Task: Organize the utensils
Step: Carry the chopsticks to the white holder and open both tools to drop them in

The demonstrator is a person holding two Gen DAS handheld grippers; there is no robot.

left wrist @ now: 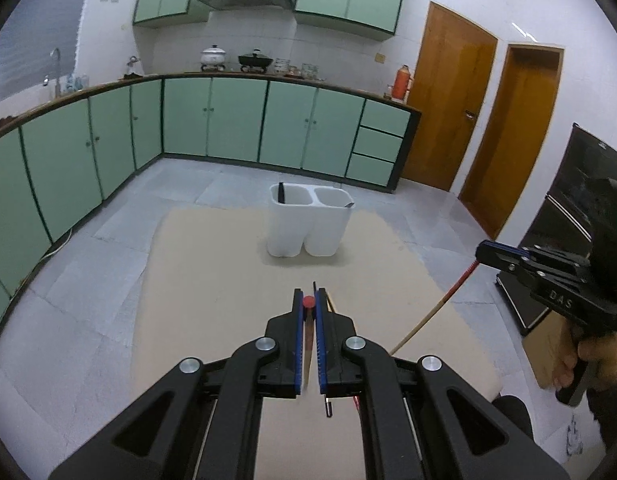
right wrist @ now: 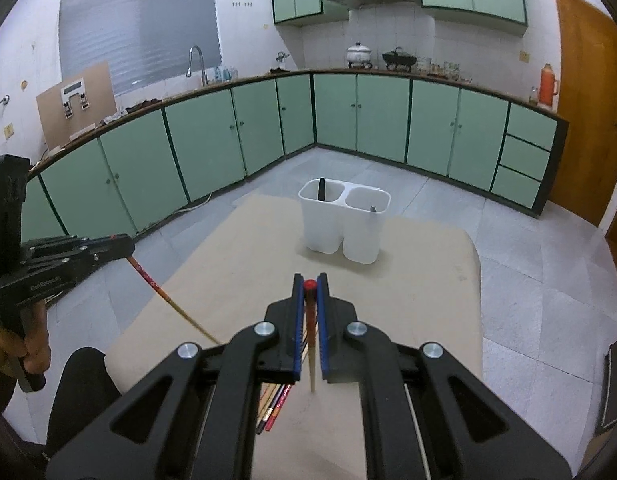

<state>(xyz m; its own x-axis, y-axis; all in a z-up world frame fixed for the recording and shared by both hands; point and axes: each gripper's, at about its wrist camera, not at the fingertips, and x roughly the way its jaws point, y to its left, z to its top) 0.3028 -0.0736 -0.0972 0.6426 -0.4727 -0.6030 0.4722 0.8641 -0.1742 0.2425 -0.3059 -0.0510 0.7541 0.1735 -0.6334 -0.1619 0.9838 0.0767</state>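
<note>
A white two-compartment utensil holder (left wrist: 304, 224) (right wrist: 342, 224) stands on the beige table, with a black utensil in its left cup and a grey tip in its right cup. My left gripper (left wrist: 308, 303) is shut on a red-topped chopstick (left wrist: 307, 334) that hangs down from it. My right gripper (right wrist: 309, 286) is shut on another red-topped chopstick (right wrist: 311, 344). Each gripper shows in the other's view, holding its chopstick slanting down: right gripper (left wrist: 482, 254), left gripper (right wrist: 126, 246). More chopsticks (right wrist: 274, 406) lie on the table under my right gripper.
The beige table (left wrist: 212, 280) (right wrist: 420, 280) stands on a tiled kitchen floor. Green cabinets line the far walls. Wooden doors (left wrist: 448, 100) stand at the right. A dark appliance (left wrist: 580, 208) is at the far right.
</note>
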